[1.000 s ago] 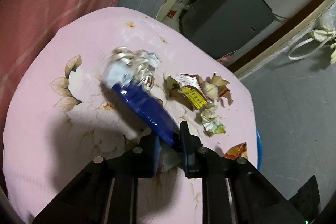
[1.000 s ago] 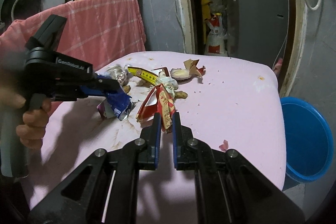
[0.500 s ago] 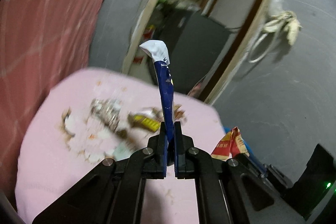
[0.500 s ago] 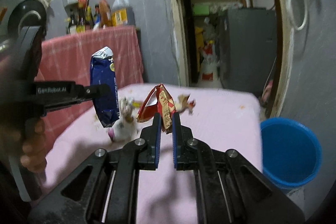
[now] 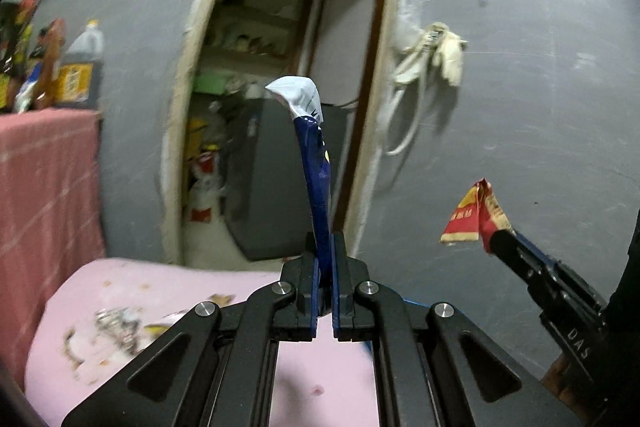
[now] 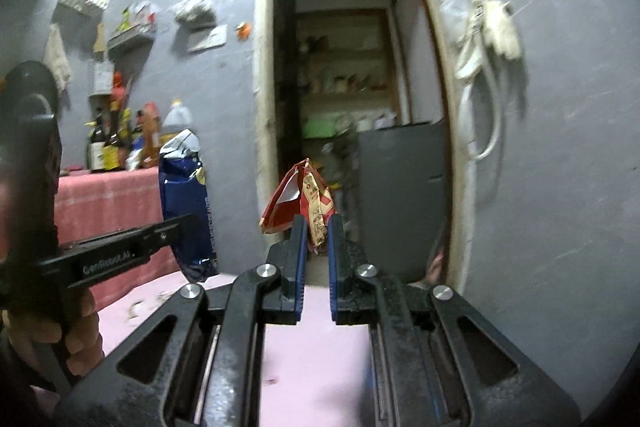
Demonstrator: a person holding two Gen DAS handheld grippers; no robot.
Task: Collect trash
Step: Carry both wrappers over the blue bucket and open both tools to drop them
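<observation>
My left gripper [image 5: 325, 247] is shut on a blue snack bag [image 5: 316, 163] with a silver-white torn top, which stands up edge-on between the pads. From the right wrist view the same blue bag [image 6: 186, 203] hangs broadside off the left gripper [image 6: 188, 227] at the left. My right gripper [image 6: 316, 231] is shut on a crumpled red wrapper [image 6: 302, 199]. That red wrapper [image 5: 476, 215] also shows at the right of the left wrist view. Both are lifted above the pink flowered table [image 5: 160, 307], where scraps of trash [image 5: 116, 323] still lie.
A doorway [image 6: 344, 107] opens straight ahead, with a dark grey cabinet [image 6: 400, 195] inside. A red-clothed counter [image 6: 104, 203] with bottles stands at the left. White cables [image 6: 488, 39] hang on the grey wall at the right. A person's hand [image 6: 76, 327] grips the left handle.
Both grippers have risen off the table with their trash and tilted up toward level. The left one rolled, so the blue bag now stands upright. The blue bucket has dropped out of view.
</observation>
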